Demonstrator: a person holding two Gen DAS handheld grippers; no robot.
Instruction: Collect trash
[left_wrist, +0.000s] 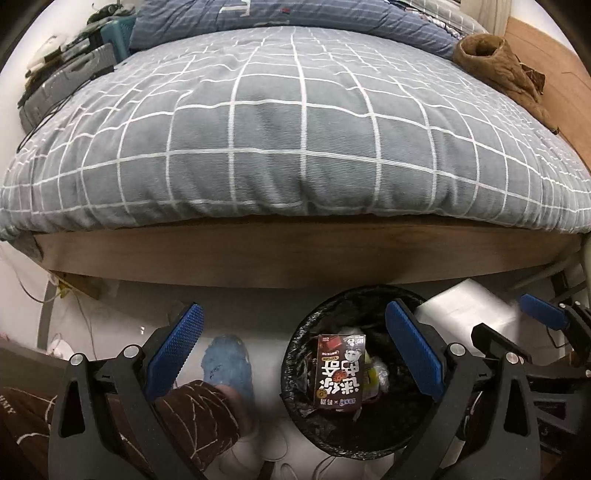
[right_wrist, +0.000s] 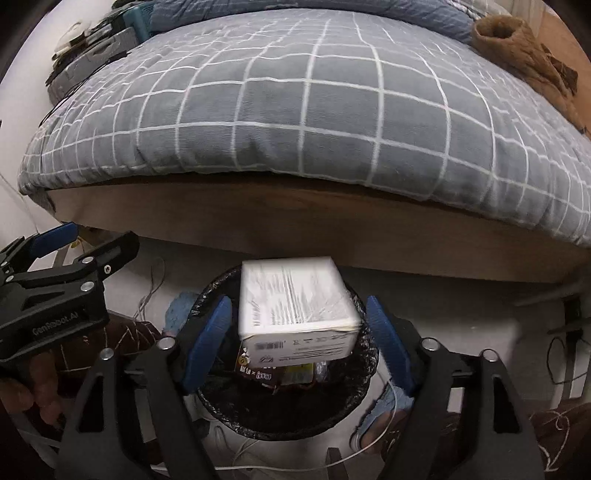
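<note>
Bedside floor: round black-lined trash bin (right_wrist: 284, 413) already holds a dark snack box (left_wrist: 340, 371); white cardboard box (right_wrist: 295, 306) sits above it, blurred, between the spread-apart right gripper (right_wrist: 299, 347). Left gripper (left_wrist: 295, 350) is apart too, empty. Nearly done, by the looks.

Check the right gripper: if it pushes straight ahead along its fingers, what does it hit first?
Probably the white box. It sits, motion-blurred, between the open fingers of the right gripper, apparently loose and not gripped, over the black-lined trash bin. Past it the line likely meets the bin's contents; depth is unclear.
</note>
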